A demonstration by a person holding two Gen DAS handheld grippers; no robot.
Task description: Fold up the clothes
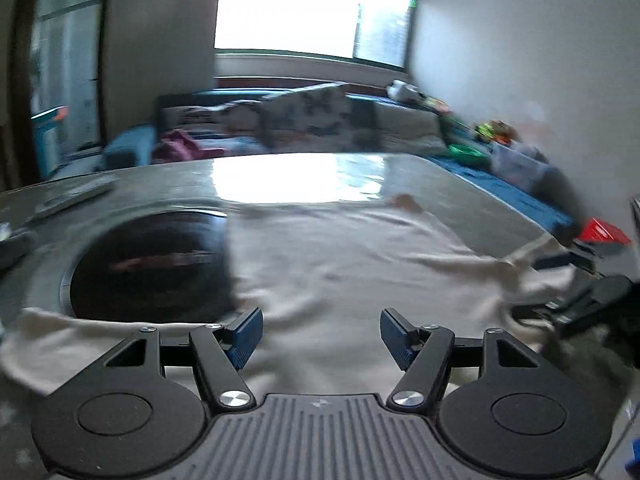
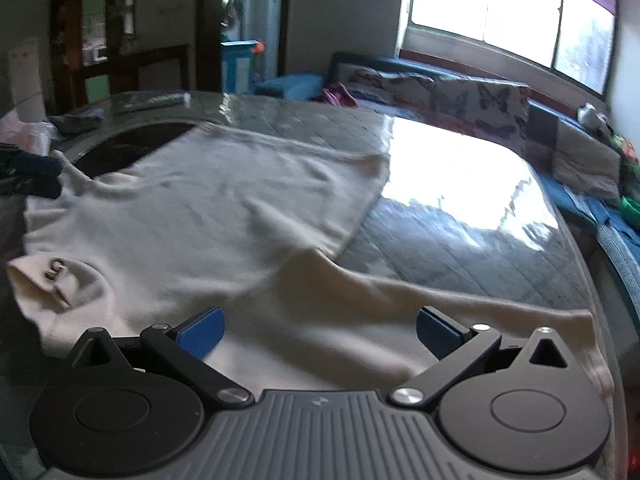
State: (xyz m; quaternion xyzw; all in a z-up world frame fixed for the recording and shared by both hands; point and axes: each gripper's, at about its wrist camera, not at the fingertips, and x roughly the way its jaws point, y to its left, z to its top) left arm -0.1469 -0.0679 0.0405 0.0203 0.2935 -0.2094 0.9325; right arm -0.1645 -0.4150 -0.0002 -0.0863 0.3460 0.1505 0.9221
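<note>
Both pairs of jaws stand wide apart with nothing between the blue pads: the left gripper (image 1: 321,334) hovers low over the cloth, and the right gripper (image 2: 319,333) does the same from another side. Neither one grips anything.

A pale cream sweater (image 2: 208,216) lies spread on the glossy table (image 2: 460,216). In the right wrist view its body runs from the centre toward 10 o'clock, its collar (image 2: 56,276) sits at 9 o'clock, and one sleeve (image 2: 460,320) stretches toward 4 o'clock, just ahead of the right gripper. In the left wrist view the cloth fills the middle, partly covering a dark round inset (image 1: 152,264) at 9 o'clock. At 3 o'clock there a dark shape, probably the other gripper, sits beside bunched cloth, though blur makes that uncertain. A sofa (image 2: 440,92) with patterned cushions stands beyond the table toward 1 o'clock.

Judging by how things lie, the task is at an early stage: the sweater is laid out roughly flat, with some wrinkles, and no fold shows yet. Sleeves and body all remain to be folded in.
</note>
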